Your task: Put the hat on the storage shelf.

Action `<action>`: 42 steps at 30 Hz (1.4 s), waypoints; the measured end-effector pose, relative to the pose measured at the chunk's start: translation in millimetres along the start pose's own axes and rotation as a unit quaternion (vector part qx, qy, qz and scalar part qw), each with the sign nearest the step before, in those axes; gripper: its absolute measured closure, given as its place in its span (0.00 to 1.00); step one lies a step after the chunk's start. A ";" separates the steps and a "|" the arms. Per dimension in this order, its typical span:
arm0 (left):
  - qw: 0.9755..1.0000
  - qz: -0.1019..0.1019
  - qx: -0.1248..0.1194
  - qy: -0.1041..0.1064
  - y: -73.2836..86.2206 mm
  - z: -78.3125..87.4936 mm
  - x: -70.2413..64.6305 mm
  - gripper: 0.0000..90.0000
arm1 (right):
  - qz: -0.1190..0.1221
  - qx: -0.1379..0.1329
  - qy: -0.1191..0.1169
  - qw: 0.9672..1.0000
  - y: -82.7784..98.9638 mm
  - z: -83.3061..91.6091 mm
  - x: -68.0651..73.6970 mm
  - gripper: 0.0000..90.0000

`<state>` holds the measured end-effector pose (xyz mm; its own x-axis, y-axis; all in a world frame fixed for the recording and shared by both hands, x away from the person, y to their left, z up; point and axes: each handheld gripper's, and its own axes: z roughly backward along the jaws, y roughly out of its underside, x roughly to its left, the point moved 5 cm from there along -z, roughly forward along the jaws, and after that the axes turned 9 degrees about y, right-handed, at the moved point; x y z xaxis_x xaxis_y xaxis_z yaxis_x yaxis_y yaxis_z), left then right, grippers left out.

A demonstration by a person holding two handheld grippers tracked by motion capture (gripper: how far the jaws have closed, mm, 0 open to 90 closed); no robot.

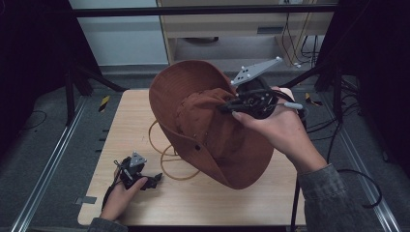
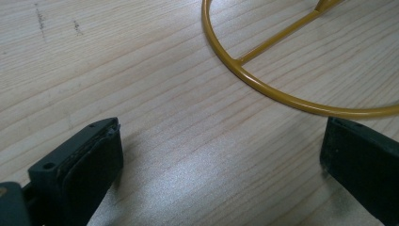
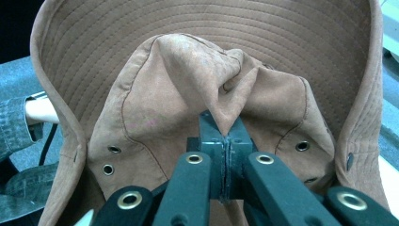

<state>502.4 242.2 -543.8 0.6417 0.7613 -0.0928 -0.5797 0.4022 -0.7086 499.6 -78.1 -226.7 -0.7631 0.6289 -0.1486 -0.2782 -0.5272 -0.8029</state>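
Observation:
A brown wide-brimmed hat [image 1: 193, 92] hangs tilted above the wooden table [image 1: 135, 111], its crown pinched by my right gripper [image 1: 228, 107]. In the right gripper view the jaws are pressed together on a fold of the hat's crown [image 3: 197, 84], with the stitched brim [image 3: 188, 23] arching behind. A mustard-yellow wire ring stand [image 1: 167, 159] lies on the table below the hat. My left gripper [image 1: 155, 180] rests low at the table's near left, open, its jaws wide apart over bare wood, the yellow wire ring [image 2: 263, 84] just beyond them.
The table's near edge [image 1: 193, 223] runs just ahead of the person's sleeves. Metal rails [image 1: 43, 179] flank the table on the floor. Cables [image 1: 362, 183] lie at the right. A cabinet [image 1: 232, 29] stands beyond the far edge.

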 end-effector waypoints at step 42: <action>1.000 -0.001 0.000 0.001 -0.3 -0.3 -0.3 0.00 | 0.006 -0.022 -0.012 1.000 -54.5 -19.9 13.0 0.99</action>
<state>502.5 241.8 -543.8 0.6434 0.7598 -0.0931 -0.5788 0.4033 -0.7088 516.4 -29.8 -196.4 -0.7803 0.6084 -0.1449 -0.2431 -0.5085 -0.8261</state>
